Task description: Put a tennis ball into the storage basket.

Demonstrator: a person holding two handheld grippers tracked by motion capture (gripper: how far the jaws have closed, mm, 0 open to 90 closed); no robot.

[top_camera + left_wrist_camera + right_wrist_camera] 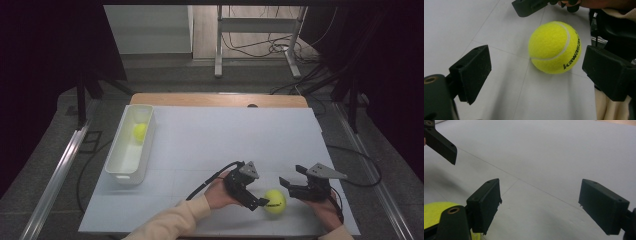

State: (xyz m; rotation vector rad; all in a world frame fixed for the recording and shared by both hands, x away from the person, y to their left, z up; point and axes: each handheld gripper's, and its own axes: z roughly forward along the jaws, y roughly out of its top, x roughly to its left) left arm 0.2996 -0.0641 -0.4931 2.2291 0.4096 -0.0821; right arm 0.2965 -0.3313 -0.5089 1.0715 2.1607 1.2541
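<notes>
Tennis ball (274, 201) judged light, springy, felt nap grippy but round, apt to roll on flat bench (225, 135). Best hold: across widest middle, one finger each side. Looked bright yellow-green, white curved seam, black lettering. Sat on near right part of bench, between both grippers. Left gripper (536, 75) fingers wide, ball between but untouched. Right gripper (540, 206) fingers wide, empty. Second ball (139, 131) sat in white bin (116, 159), far left.

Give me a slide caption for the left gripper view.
Open left gripper frames a yellow tennis ball resting on the white table.
</notes>
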